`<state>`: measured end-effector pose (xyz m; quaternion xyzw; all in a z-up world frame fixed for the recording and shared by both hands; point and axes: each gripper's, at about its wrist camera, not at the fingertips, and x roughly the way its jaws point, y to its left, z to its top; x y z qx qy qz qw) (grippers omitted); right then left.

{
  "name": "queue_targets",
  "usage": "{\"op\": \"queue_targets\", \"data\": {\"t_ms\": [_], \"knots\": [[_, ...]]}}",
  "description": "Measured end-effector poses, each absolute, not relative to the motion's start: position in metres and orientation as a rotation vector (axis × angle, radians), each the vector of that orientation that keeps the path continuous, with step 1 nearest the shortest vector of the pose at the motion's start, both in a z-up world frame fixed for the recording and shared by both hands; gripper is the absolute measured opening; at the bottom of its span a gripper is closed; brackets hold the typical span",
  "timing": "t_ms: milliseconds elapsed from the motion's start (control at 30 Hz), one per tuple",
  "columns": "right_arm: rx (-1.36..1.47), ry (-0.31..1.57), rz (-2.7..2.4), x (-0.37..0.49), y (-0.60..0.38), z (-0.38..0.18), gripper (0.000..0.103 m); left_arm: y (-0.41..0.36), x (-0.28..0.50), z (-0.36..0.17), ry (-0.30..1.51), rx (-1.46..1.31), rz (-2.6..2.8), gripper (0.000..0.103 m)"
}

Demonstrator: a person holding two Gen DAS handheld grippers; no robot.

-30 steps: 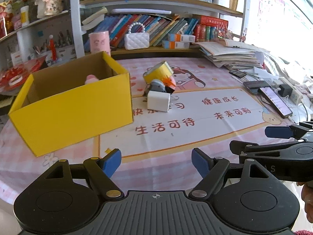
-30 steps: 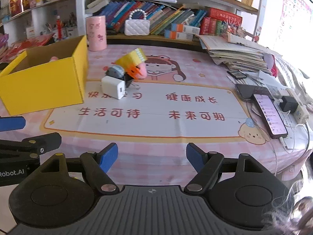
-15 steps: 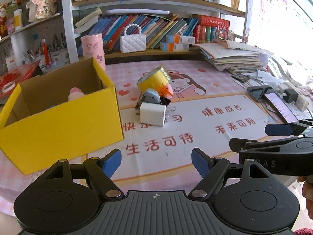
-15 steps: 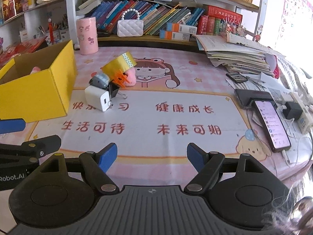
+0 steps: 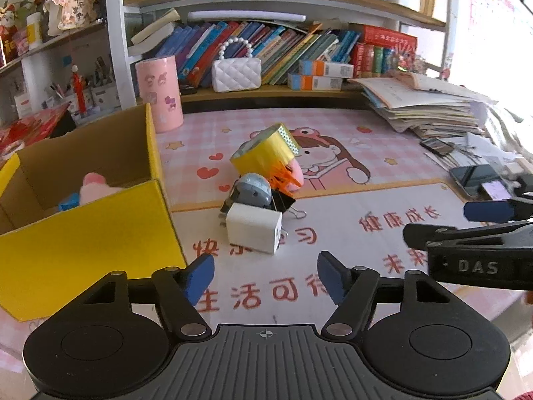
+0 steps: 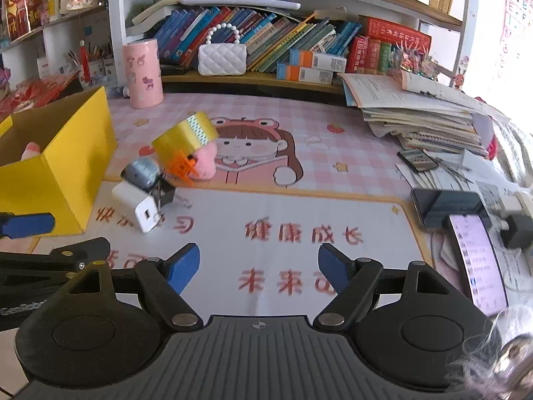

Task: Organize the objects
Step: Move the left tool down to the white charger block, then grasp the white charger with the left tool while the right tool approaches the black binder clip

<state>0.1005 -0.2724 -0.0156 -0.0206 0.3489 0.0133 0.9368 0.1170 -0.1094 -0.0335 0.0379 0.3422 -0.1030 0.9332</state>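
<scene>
Left wrist view: my left tongs (image 5: pixel 265 278) stand apart and are closing, with nothing between the blue pads. Just ahead on the pink printed surface (image 5: pixel 349 136) lies the white cube-shaped plastic charger (image 5: pixel 254 232), touching a small heap: grey rounded toy (image 5: pixel 255 189), black binder clip (image 5: pixel 283 204), yellow tape roll (image 5: pixel 265 155). The open yellow cardboard box (image 5: pixel 90 233) sits beside it.

Right wrist view: my right tongs (image 6: pixel 259 268) stand apart, empty, over bare surface. The charger (image 6: pixel 138 207) lies well to the left.

Judgement: the charger looks light, rigid and smooth; take it across two flat opposite faces, clear of the prongs.
</scene>
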Motion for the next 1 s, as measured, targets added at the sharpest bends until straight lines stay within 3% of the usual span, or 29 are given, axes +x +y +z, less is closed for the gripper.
{"op": "queue_targets", "data": {"t_ms": [133, 733, 867, 1000], "knots": [[-0.048, 0.693, 0.058, 0.116, -0.282, -0.014, 0.077, -0.121, 0.138, -0.042, 0.709, 0.086, -0.165, 0.063], [-0.079, 0.672, 0.133, 0.15, -0.316, -0.019, 0.077, -0.137, 0.198, -0.075, 0.78, 0.118, -0.054, 0.063], [-0.07, 0.676, 0.132, 0.153, -0.321, -0.02, 0.077, -0.138, 0.198, -0.074, 0.774, 0.109, -0.059, 0.054], [-0.062, 0.677, 0.144, 0.156, -0.321, -0.021, 0.077, -0.137, 0.19, -0.069, 0.793, 0.079, -0.105, 0.054]]}}
